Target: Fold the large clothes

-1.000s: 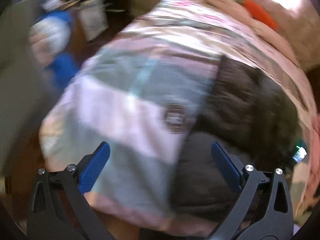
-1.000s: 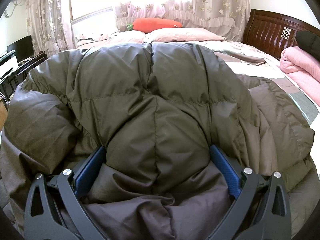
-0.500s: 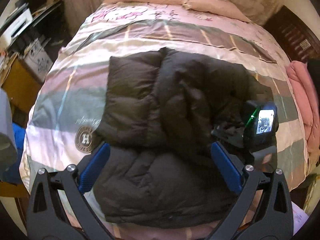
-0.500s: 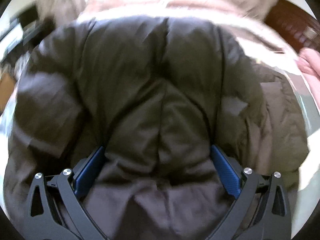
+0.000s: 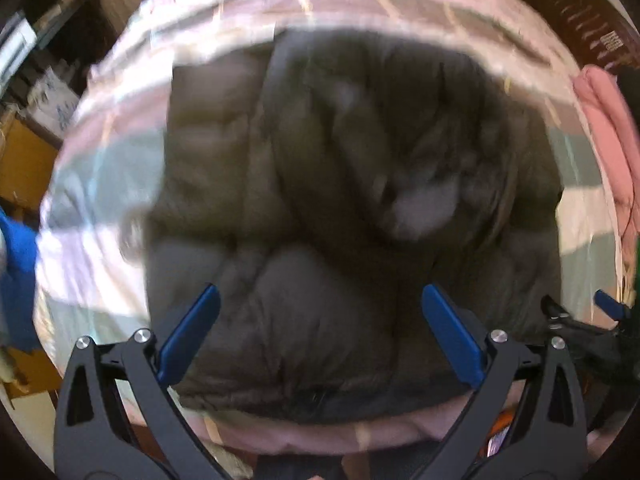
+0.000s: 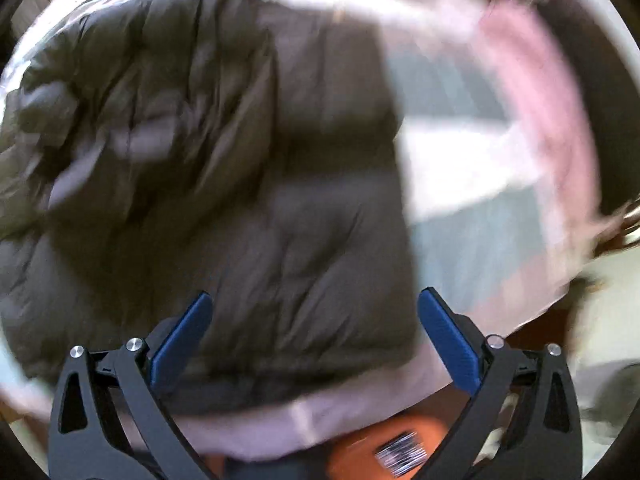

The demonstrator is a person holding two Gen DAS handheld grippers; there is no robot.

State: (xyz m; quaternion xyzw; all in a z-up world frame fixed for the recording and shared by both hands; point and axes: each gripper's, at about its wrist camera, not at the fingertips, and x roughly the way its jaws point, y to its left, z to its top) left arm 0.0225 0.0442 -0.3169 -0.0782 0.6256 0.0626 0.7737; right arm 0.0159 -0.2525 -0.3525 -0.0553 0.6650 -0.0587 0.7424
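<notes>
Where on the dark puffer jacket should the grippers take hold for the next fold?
Probably the near hem of the jacket, pinched from the foot of the bed. That edge lies flat and thin right under both open grippers, left and right; the middle is thick and bunched.

**Both tongs now above the jacket; right tongs lifted off the padding**

Left view: a second ago the left tongs (image 5: 316, 334) faced the striped bedspread (image 5: 100, 184) with the dark padded jacket (image 5: 320, 240) off to the right. Half a second ago the jacket sat centred with bedspread showing all round. Now the jacket fills most of the view. The right tongs (image 5: 608, 308) have shifted from the jacket's right part to the far right edge.

Right view: the right tongs (image 6: 314, 336), earlier pressed into the padding with a level view towards the pillows, now look down on the jacket (image 6: 240, 200), its right edge and the bedspread (image 6: 460, 160) exposed.
</notes>
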